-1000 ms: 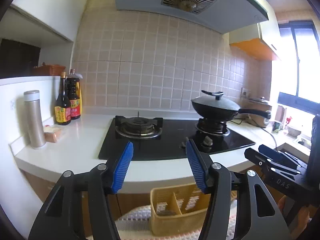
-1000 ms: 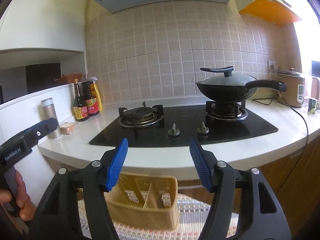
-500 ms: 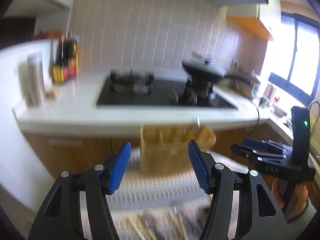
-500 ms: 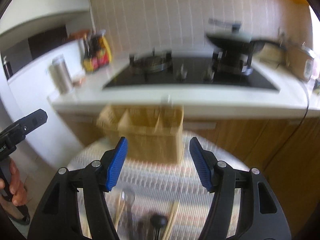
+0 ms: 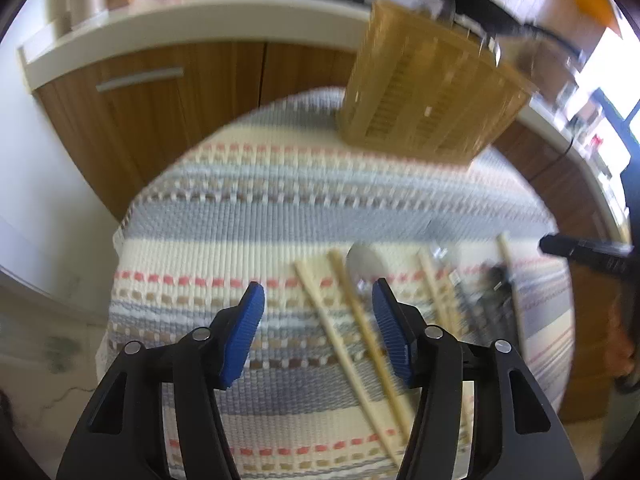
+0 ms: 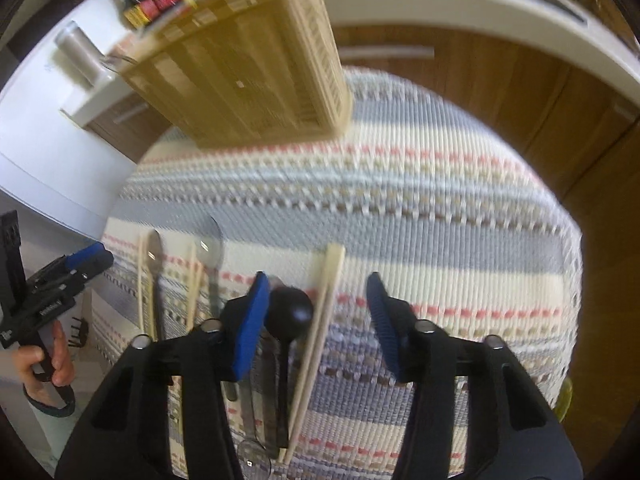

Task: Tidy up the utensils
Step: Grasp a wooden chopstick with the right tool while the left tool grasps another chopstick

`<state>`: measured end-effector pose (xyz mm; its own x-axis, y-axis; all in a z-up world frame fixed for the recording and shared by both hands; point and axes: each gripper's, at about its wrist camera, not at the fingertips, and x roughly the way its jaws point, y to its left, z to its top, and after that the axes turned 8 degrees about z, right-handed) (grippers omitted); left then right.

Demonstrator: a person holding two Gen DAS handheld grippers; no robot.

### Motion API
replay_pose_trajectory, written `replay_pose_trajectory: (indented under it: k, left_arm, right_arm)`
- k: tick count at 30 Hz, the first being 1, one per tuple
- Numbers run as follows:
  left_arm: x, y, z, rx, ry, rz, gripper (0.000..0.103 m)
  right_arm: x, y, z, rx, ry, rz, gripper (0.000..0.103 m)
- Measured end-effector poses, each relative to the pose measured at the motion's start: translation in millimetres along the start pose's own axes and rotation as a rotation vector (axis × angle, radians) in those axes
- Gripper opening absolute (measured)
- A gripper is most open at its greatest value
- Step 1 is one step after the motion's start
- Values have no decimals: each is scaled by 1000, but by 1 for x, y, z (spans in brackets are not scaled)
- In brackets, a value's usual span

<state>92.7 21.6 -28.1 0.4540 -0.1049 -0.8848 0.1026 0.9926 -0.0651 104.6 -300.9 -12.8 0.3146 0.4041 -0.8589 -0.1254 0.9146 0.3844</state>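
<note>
A tan slotted utensil basket (image 5: 432,92) (image 6: 248,80) stands at the far edge of a striped woven mat (image 5: 256,216) (image 6: 440,208). Nearer me on the mat lie wooden chopsticks (image 5: 352,320) (image 6: 320,320), metal spoons (image 5: 364,264) (image 6: 212,248) and a black ladle-like spoon (image 6: 290,312). My left gripper (image 5: 318,320) hangs over two chopsticks, jaws closing, pads clear of them. My right gripper (image 6: 318,312) hovers over the black spoon and a chopstick pair, jaws closing, nothing pressed. Each gripper also shows at the other view's edge: the right gripper (image 5: 584,252), the left gripper (image 6: 60,280).
Behind the mat are wooden cabinet doors (image 5: 160,92) under a white counter (image 5: 200,20) with a stove, a black pan (image 5: 480,4), sauce bottles (image 6: 152,0) and a steel flask (image 6: 80,52). A hand (image 6: 40,360) holds the left gripper.
Both grippers dropped and tipped downward, from facing the stove and wall to looking down on the mat and utensils. The right jaws stand narrower than before.
</note>
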Motion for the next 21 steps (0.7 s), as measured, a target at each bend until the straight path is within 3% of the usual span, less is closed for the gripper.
replay_pose_trajectory:
  k: [4, 9, 13, 17, 21]
  left_arm:
    - [17, -8, -4, 52, 35, 61, 50]
    - [30, -12, -6, 96, 59, 121, 45]
    - [36, -18, -7, 131, 72, 150, 45]
    - [36, -23, -2, 149, 87, 162, 45]
    - [39, -28, 2, 168, 103, 157, 41]
  right_arm:
    - [22, -15, 3, 68, 68, 9, 32]
    - [42, -12, 7, 84, 112, -19, 31]
    - [57, 9, 10, 6, 138, -114, 31]
    - [66, 29, 9, -76, 155, -215, 21]
    - [71, 39, 8, -126, 163, -235, 14]
